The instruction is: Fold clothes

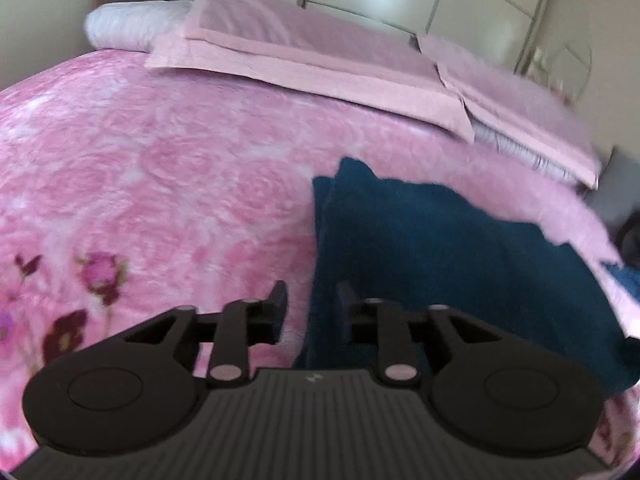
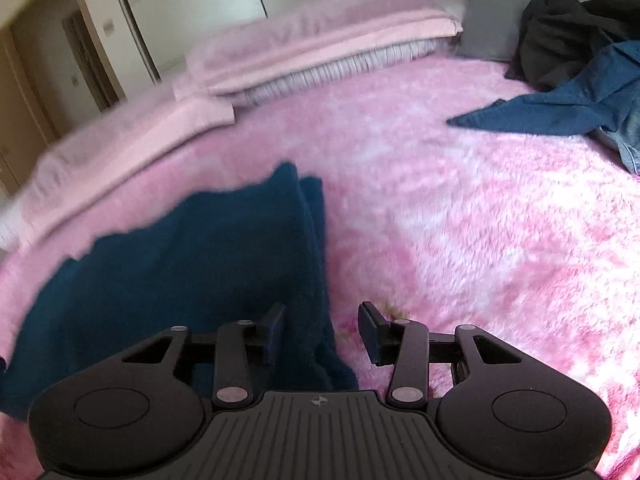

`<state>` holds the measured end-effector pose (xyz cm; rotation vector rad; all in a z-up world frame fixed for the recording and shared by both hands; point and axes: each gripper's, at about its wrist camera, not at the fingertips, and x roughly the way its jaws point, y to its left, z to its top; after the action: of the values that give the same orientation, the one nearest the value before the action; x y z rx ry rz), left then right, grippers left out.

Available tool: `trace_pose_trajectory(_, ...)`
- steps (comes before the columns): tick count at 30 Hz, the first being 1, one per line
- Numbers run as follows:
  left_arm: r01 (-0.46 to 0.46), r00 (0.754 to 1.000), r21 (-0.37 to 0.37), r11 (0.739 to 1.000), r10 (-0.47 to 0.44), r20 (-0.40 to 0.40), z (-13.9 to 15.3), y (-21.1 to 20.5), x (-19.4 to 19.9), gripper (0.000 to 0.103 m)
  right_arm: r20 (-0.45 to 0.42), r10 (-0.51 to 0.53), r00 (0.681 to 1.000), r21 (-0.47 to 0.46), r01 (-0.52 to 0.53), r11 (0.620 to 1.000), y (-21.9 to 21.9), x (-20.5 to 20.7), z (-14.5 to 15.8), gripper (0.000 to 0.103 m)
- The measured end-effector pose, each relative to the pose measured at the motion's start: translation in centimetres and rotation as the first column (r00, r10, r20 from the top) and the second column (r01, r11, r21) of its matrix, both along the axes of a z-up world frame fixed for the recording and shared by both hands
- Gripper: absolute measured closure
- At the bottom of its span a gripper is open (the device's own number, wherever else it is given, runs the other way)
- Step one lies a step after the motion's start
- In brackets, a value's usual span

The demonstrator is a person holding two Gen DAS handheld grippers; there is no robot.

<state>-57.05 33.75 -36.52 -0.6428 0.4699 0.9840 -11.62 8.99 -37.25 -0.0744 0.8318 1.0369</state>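
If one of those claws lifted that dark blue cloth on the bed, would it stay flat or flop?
The dark blue cloth would probably flop: it lies in soft layered folds. Its fuzzy surface suggests little slipping on the pink blanket.

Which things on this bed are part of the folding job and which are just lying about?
Part of the job:
- dark teal garment, folded, on the pink blanket
- pile of unfolded clothes, blue and black

Just lying about:
- pink pillows
- grey cushion
- white bolster

Soft, even daylight; motion blur throughout, fisheye bending and dark corners.
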Motion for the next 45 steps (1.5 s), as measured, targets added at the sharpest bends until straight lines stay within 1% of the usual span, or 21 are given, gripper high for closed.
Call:
trace_pose_trajectory(5,-0.002,0.992,-0.164,0.986,0.022,0.125,-2.2,0.8,-0.8,0.077,-0.129,0.028,0.991,0.027,-0.025,0.999,0.8,1.5,-1.5,0.060)
trace_pose_trajectory(6,-0.008,0.992,-0.173,0.985,0.029,0.123,-2.7,0.7,-0.7,0.089,-0.141,0.025,0.990,0.031,-0.020,0.999,0.9,1.6,-1.8,0.060)
trace_pose_trajectory(8,-0.021,0.992,-0.135,0.991,0.037,0.117,-2.7,0.7,-0.7,0.096,-0.164,0.018,0.986,0.038,-0.012,0.999,1.2,1.9,-2.4,0.087)
trace_pose_trajectory(10,-0.050,0.992,-0.080,0.996,0.059,0.113,-2.2,0.6,-1.1,0.096,-0.162,0.008,0.987,0.042,-0.002,0.999,1.0,2.3,-2.0,0.089)
trace_pose_trajectory(12,-0.074,0.995,-0.021,0.997,0.075,0.070,-2.0,0.5,-1.5,0.102,-0.160,-0.011,0.987,0.044,0.019,0.999,0.7,2.7,-2.0,0.090)
trace_pose_trajectory(13,-0.118,0.993,0.016,0.993,0.119,-0.024,-2.4,0.6,-1.5,0.103,-0.169,-0.013,0.985,0.038,0.020,0.999,0.8,2.9,-2.4,0.090)
trace_pose_trajectory(15,-0.135,0.984,-0.021,0.991,0.132,-0.122,-3.7,1.6,-1.9,0.103,-0.183,-0.014,0.983,0.025,0.019,1.000,0.9,3.1,-3.2,0.090)
trace_pose_trajectory(18,-0.089,0.996,-0.062,0.994,0.087,-0.022,-3.1,2.0,-3.2,0.099,-0.129,0.041,0.991,0.007,-0.040,0.999,1.1,2.6,-2.6,0.078)
trace_pose_trajectory(20,-0.055,0.997,-0.061,0.997,0.057,0.042,-1.9,2.7,-3.2,0.090,-0.095,0.041,0.995,0.017,-0.040,0.999,1.0,2.7,-1.6,0.050)
trace_pose_trajectory(22,-0.020,0.994,-0.048,0.999,0.025,0.108,-0.8,3.9,-2.4,0.065,-0.065,0.037,0.997,0.065,-0.033,0.997,1.1,3.2,-0.5,0.037)
trace_pose_trajectory(24,0.024,0.988,-0.041,0.999,-0.018,0.156,0.1,5.5,-0.8,0.055,-0.069,0.037,0.997,0.104,-0.030,0.994,2.1,4.1,0.1,0.037)
trace_pose_trajectory(26,0.069,0.987,-0.050,0.996,-0.061,0.149,-0.1,7.3,1.6,0.052,-0.070,0.054,0.996,0.097,-0.047,0.994,3.8,4.9,-0.2,0.037)
trace_pose_trajectory(30,0.094,0.993,-0.100,0.991,-0.085,0.087,-1.8,9.8,5.4,0.060,-0.058,0.082,0.995,0.033,-0.081,0.996,7.5,5.9,-1.4,0.037)
trace_pose_trajectory(31,0.095,0.994,-0.113,0.989,-0.088,0.070,-2.3,10.4,6.2,0.072,-0.057,0.087,0.995,0.009,-0.087,0.996,8.1,5.9,-1.9,0.039)
trace_pose_trajectory(32,0.107,0.991,-0.105,0.989,-0.098,0.086,-2.5,10.4,6.3,0.085,-0.055,0.089,0.995,0.000,-0.089,0.996,8.4,5.9,-2.3,0.066)
trace_pose_trajectory(33,0.117,0.989,-0.091,0.989,-0.108,0.100,-2.6,10.1,6.1,0.096,-0.056,0.095,0.994,0.009,-0.094,0.995,8.4,5.9,-2.3,0.079)
trace_pose_trajectory(35,0.117,0.992,-0.023,0.993,-0.115,0.058,-2.4,9.5,6.0,0.098,-0.052,0.103,0.993,0.024,-0.102,0.995,8.3,5.9,-2.4,0.092)
trace_pose_trajectory(38,0.104,0.995,0.025,0.994,-0.104,-0.011,-3.3,9.5,5.5,0.096,0.032,0.061,0.998,-0.012,-0.061,0.998,8.2,6.0,-2.3,0.098)
trace_pose_trajectory(41,0.103,0.993,0.042,0.994,-0.101,-0.062,-3.8,9.4,5.5,0.095,-0.006,0.052,0.999,-0.025,-0.053,0.998,8.2,6.9,-3.4,0.098)
trace_pose_trajectory(43,0.111,0.990,0.053,0.992,-0.106,-0.089,-3.7,9.0,5.8,0.087,0.000,0.062,0.998,-0.037,-0.062,0.997,8.2,6.8,-3.3,0.098)
trace_pose_trajectory(45,0.086,0.994,0.067,0.994,-0.081,-0.075,-2.0,8.4,5.7,0.086,0.014,0.055,0.998,-0.050,-0.054,0.997,8.1,6.6,-2.4,0.096)
